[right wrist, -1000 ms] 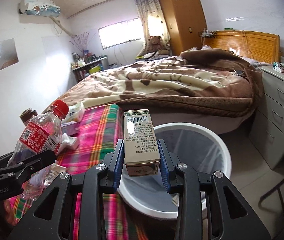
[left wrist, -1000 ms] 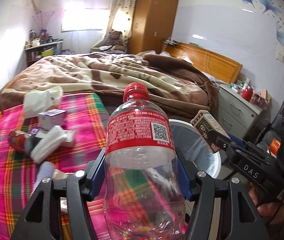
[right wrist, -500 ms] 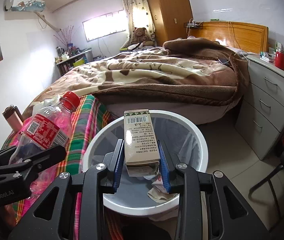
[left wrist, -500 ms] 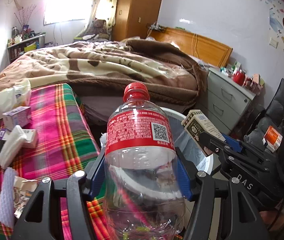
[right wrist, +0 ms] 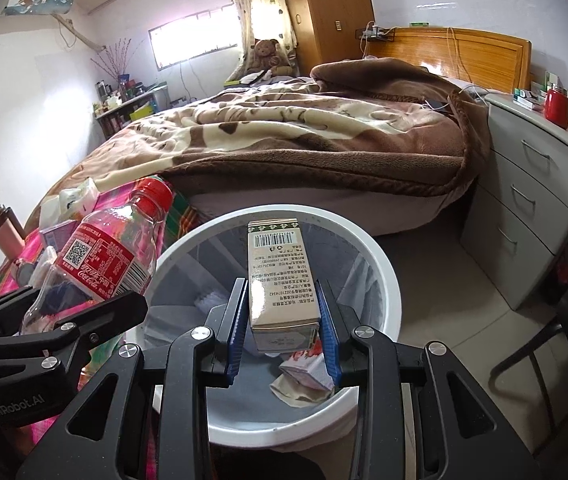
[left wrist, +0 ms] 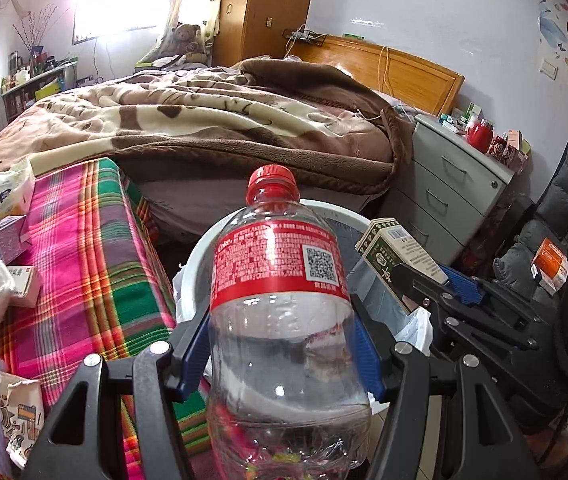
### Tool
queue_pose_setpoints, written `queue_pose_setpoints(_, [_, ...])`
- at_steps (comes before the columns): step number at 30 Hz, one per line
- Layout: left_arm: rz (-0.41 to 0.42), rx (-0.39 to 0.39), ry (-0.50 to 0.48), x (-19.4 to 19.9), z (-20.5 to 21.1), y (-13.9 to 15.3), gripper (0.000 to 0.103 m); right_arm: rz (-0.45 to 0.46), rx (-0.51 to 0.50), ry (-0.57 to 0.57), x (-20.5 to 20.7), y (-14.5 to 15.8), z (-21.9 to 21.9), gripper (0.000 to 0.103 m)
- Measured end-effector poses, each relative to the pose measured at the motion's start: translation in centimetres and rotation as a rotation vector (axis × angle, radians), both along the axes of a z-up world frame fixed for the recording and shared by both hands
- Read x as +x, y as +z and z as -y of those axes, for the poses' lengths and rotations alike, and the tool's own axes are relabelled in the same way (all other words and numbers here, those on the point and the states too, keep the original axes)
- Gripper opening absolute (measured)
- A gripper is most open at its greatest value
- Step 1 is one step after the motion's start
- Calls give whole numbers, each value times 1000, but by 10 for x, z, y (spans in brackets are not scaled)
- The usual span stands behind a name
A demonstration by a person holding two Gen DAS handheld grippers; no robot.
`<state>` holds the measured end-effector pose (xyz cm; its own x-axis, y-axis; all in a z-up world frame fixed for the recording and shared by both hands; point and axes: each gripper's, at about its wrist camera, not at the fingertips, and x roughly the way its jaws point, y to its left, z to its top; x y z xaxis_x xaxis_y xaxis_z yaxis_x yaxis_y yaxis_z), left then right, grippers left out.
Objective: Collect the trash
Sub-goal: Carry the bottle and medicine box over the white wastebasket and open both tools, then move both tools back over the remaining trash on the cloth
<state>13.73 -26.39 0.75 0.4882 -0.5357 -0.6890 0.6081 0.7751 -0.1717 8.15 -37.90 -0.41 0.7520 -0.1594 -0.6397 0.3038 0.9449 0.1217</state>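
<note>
**Both loads now over the bin**

The small carton (right wrist: 282, 280), clamped between the right gripper's (right wrist: 284, 320) blue pads, hangs directly above the open mouth of the white trash bin (right wrist: 384, 264), where a second ago it was only nearing the rim. The empty cola bottle (left wrist: 280, 320), pinched around its middle by the left gripper (left wrist: 284, 344), has swung off the plaid tablecloth (left wrist: 84, 264) to the bin's near edge. A drop looks imminent, carton first. Tissues and small boxes (left wrist: 2, 240) left on the cloth still await collection.
</note>
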Motion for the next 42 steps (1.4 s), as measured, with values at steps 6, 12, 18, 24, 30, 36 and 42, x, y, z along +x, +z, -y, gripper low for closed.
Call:
queue_pose_setpoints(6, [-15, -7, 11, 6, -1, -3, 66, -27, -1, -9, 3, -3, 4, 35])
queue_pose_setpoints(12, [-10, -24, 17, 6, -8, 1, 76, -29, 2, -12, 3, -2, 4, 38])
queue_pose_setpoints(18, [-4, -37, 33, 5, -19, 5, 76, -13, -5, -10, 2, 4, 1, 45])
queue_pose_setpoints(24, [6, -46, 63, 4, -39, 9, 76, 5, -4, 3, 2, 9, -10, 46])
queue_pose_setpoints(30, [28, -53, 103, 2, -64, 15, 76, 29, -7, 30, 5, 14, -26, 46])
queue_pose_setpoints(36, [47, -64, 137, 0, -90, 19, 76, 45, -7, 67, 7, 17, -42, 50])
queue_pose_setpoints(42, [54, -72, 195, -1, -121, 19, 77, 56, 2, 111, 10, 17, -63, 55])
